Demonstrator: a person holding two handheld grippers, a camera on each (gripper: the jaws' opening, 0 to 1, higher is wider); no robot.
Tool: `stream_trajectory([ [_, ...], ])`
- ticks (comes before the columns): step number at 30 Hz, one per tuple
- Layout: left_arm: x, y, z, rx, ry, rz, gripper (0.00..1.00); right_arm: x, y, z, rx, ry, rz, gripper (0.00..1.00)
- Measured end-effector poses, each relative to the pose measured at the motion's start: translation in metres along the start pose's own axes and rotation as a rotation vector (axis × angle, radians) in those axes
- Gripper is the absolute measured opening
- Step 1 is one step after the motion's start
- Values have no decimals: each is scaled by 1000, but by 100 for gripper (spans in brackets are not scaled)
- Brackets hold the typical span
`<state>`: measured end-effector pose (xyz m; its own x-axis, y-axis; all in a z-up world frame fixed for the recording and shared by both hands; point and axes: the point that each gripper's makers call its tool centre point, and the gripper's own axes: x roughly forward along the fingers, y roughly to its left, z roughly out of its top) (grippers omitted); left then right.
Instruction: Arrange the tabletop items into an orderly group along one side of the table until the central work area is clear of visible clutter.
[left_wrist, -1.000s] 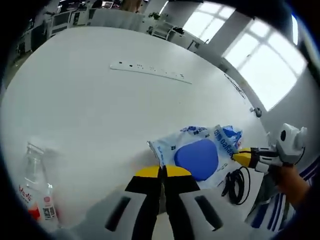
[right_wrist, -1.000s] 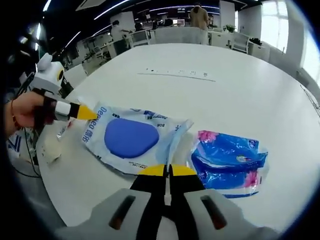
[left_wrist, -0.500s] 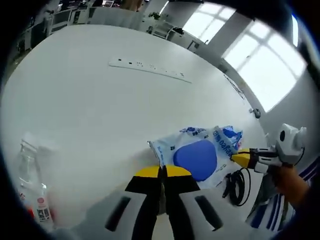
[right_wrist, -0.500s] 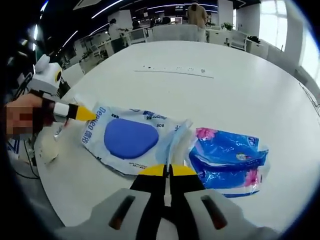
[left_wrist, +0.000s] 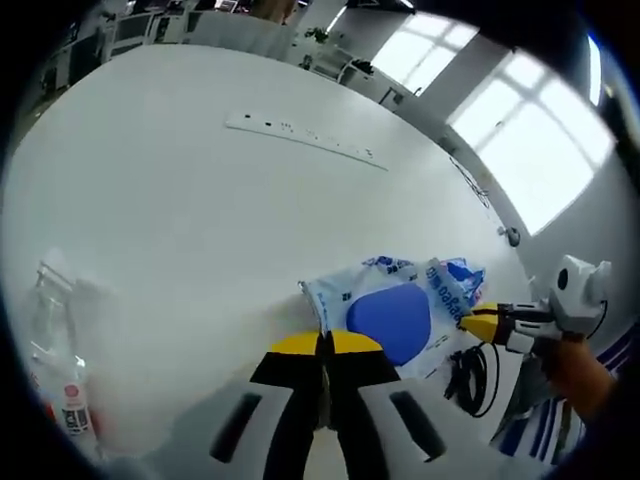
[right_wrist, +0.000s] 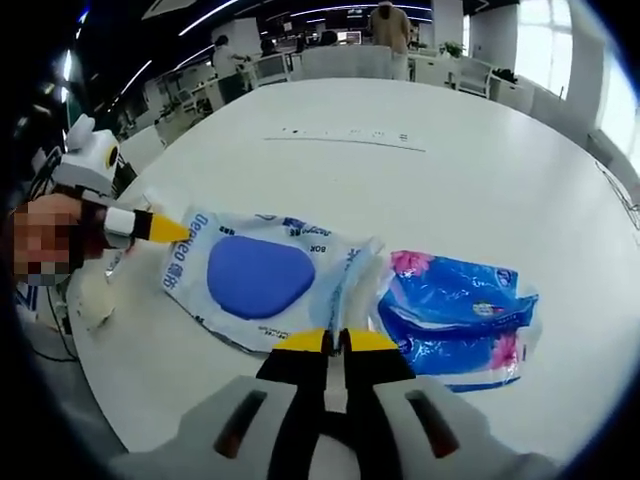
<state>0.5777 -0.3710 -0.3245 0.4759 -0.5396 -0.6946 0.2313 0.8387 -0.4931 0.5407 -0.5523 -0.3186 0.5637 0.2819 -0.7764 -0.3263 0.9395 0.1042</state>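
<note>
Both grippers, left gripper and right gripper, level, each pinching an end of the wipes pack.

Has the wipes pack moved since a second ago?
No. In the right gripper view the wipes pack keeps its place beside the blue tissue pack and below the power strip.

A broad white round-edged counter fills the foreground, with a long white power strip lying flat across its far part. Beyond it stand rows of office desks and chairs under bright ceiling strip lights. Tall bright windows line one wall, pouring in daylight.
</note>
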Motion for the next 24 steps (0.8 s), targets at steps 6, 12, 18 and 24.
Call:
stream_trajectory([
  [6,0,0,0,-7,-4,-3,0,-2,-1,3,-1,-9,-8,5],
  [12,0,0,0,-8,-8,-6,0,-2,0,5,0,-15,-7,6],
  [18,0,1,0,-2,-6,-6,0,-4,0,5,0,-18,-10,7],
  [24,0,2,0,1,-12,-4,7,-7,1,9,-1,-26,-11,9],
])
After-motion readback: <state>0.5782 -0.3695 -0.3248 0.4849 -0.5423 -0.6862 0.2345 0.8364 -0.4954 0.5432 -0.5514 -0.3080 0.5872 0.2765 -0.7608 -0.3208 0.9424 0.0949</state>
